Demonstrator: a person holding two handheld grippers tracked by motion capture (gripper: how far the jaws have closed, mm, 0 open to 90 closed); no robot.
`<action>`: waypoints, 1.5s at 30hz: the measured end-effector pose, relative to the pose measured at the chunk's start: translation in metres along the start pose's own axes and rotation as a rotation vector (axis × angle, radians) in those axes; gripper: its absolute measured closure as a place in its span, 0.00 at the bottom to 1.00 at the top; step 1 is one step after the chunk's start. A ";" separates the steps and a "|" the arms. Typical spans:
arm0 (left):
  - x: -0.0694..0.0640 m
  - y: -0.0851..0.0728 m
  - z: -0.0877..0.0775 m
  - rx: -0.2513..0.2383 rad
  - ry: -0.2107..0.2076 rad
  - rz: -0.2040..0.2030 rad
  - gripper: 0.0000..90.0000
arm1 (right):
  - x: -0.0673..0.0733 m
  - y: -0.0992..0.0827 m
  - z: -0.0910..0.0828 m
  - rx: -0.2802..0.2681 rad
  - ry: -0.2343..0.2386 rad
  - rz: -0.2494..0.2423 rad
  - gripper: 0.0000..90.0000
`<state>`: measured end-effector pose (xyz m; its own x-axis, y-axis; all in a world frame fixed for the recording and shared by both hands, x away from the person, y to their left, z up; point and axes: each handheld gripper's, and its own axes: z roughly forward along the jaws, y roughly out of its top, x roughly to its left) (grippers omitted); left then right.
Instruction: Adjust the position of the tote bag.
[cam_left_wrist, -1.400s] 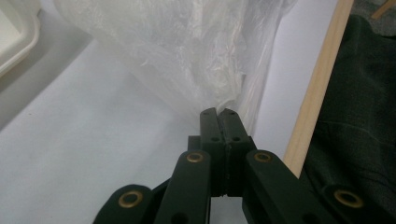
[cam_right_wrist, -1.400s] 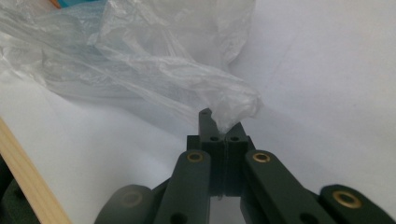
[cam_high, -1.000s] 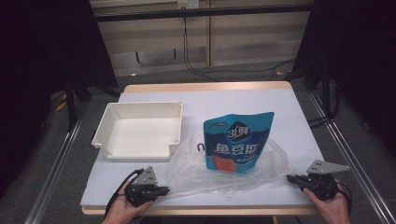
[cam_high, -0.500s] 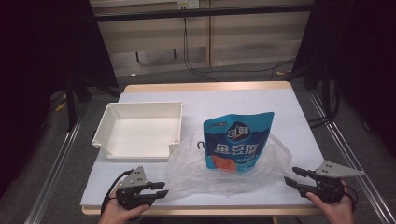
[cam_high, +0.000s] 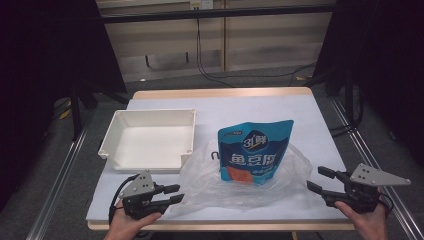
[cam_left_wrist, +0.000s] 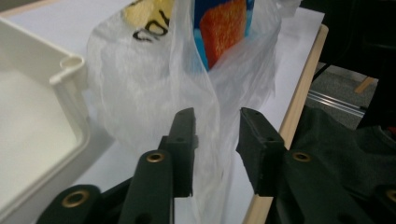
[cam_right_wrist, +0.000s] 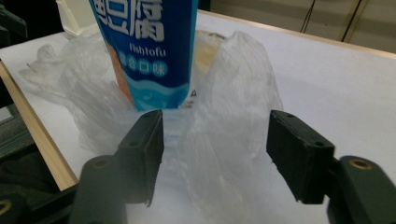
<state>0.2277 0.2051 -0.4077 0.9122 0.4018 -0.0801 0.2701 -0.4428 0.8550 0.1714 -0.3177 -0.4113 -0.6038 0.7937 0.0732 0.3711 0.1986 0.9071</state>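
A blue snack pouch (cam_high: 255, 150) marked "fishtofu" is seen at the middle of the table, lying on or partly inside a crumpled clear plastic bag (cam_high: 210, 187) that spreads toward the near edge; which of the two cannot be settled, since film is draped across its lower part. The bag appears to be spread so that its edges can be reached from both sides. At its near left edge the left gripper (cam_high: 172, 195) is held low, jaws parted by a narrow gap with a fold of film standing between them in the left gripper view, not yet pinched. At the near right the right gripper (cam_high: 320, 180) is held with jaws wide apart, just short of the bag's right edge, nothing between the pads. A white tray (cam_high: 150, 140) sits empty on the left, just beside the bag, probably as a destination. The pouch's top is cut off in both gripper views, and the bag's mouth cannot be made out.
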 end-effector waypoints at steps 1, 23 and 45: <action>0.000 0.000 0.000 0.000 0.000 0.000 0.79 | 0.000 0.003 0.002 -0.006 0.004 -0.003 0.48; 0.007 0.048 0.102 0.130 -0.080 0.085 1.00 | 0.013 0.033 0.066 0.147 0.127 -0.112 1.00; 0.026 0.023 0.143 0.321 -0.026 0.072 0.98 | -0.013 0.013 0.113 0.285 0.078 -0.084 1.00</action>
<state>0.3012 0.0909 -0.4632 0.9388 0.3420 -0.0421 0.2846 -0.7006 0.6543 0.2638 -0.2609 -0.4467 -0.6890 0.7234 0.0447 0.4939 0.4235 0.7594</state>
